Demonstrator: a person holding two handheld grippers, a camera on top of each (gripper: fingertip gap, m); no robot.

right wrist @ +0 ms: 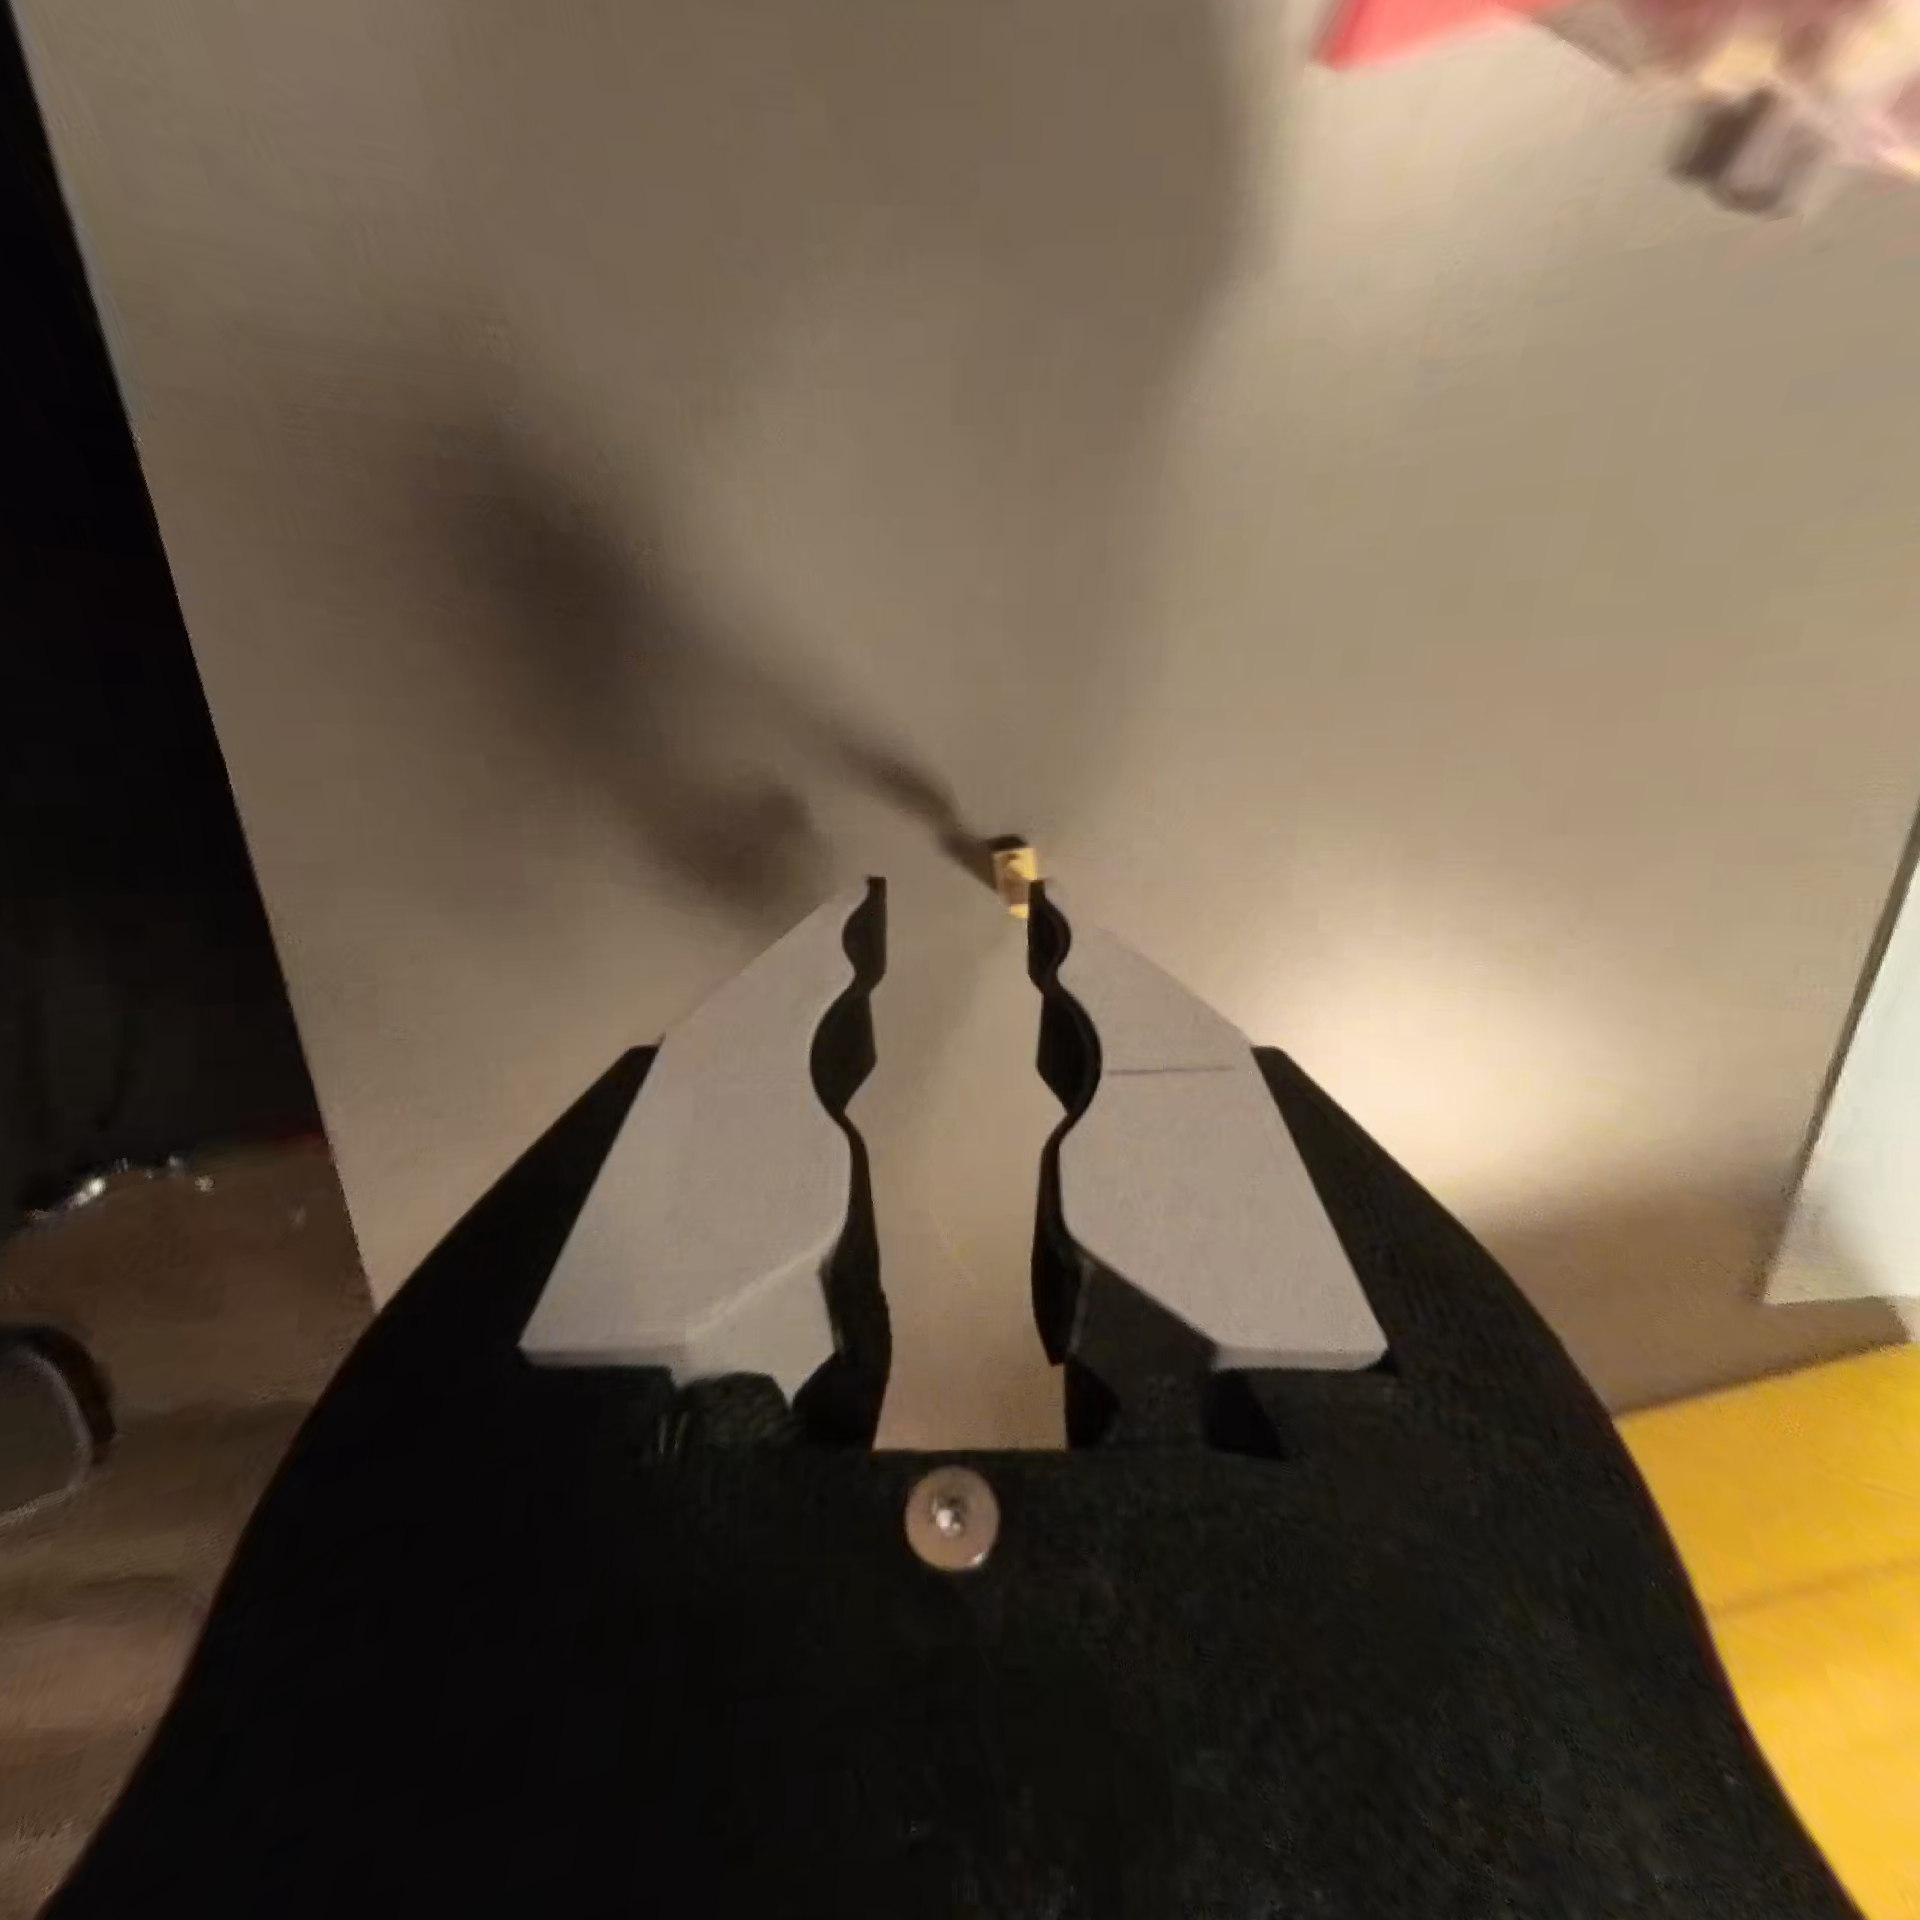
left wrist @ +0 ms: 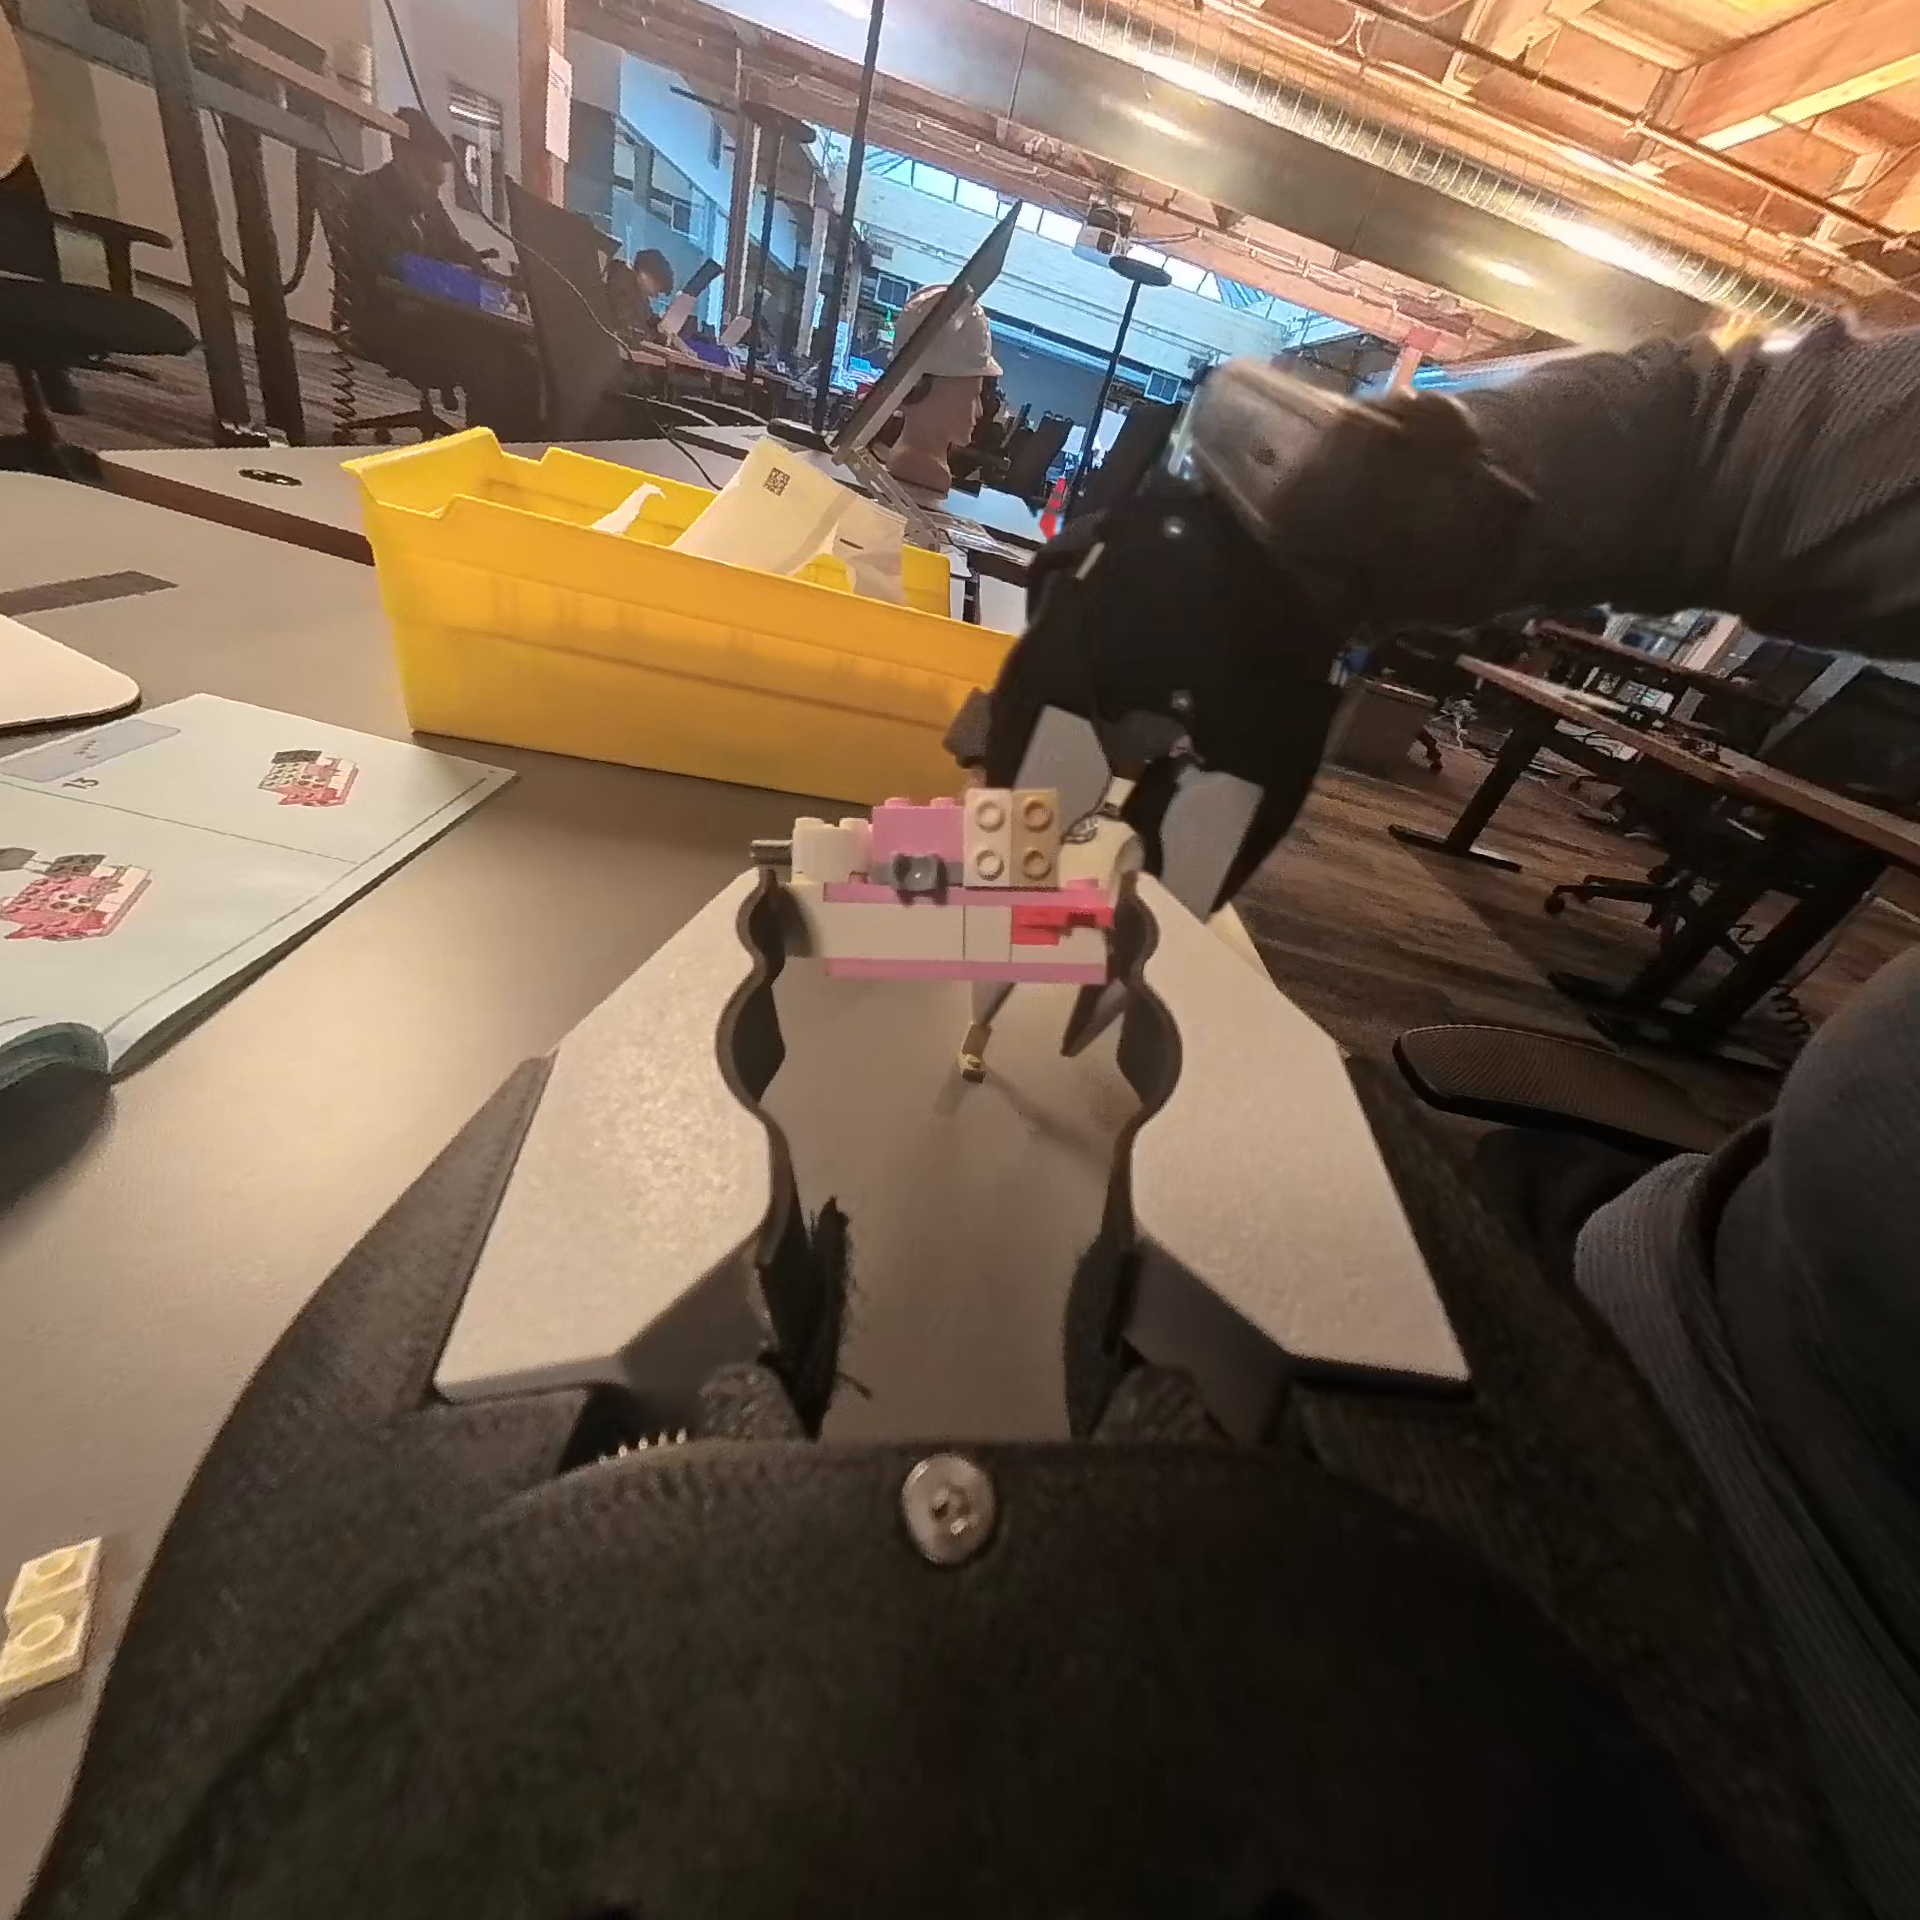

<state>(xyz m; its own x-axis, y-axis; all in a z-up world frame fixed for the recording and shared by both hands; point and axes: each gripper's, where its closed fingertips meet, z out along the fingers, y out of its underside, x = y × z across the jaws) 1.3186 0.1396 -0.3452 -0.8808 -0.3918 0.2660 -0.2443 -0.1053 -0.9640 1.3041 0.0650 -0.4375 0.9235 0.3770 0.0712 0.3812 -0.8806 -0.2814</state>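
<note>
Grasping one pink-and-white brick model (left wrist: 966,904) end to end, clear of the counter (left wrist: 312,1195): left gripper (left wrist: 945,914), fingers (left wrist: 665,1039) pressed on both ends. Reaching down just behind the model: right gripper (right wrist: 956,888), fingers parted with nothing between them, one tip just beside a single tiny tan piece (right wrist: 1016,868) lying on the counter below the model. Farther behind the model, one yellow bin (left wrist: 623,644) holding white paper (left wrist: 769,509). Left of the model, one open instruction booklet (left wrist: 208,831). Nearer than the model and far left, one cream flat brick (left wrist: 47,1631). Two grippers in all.
</note>
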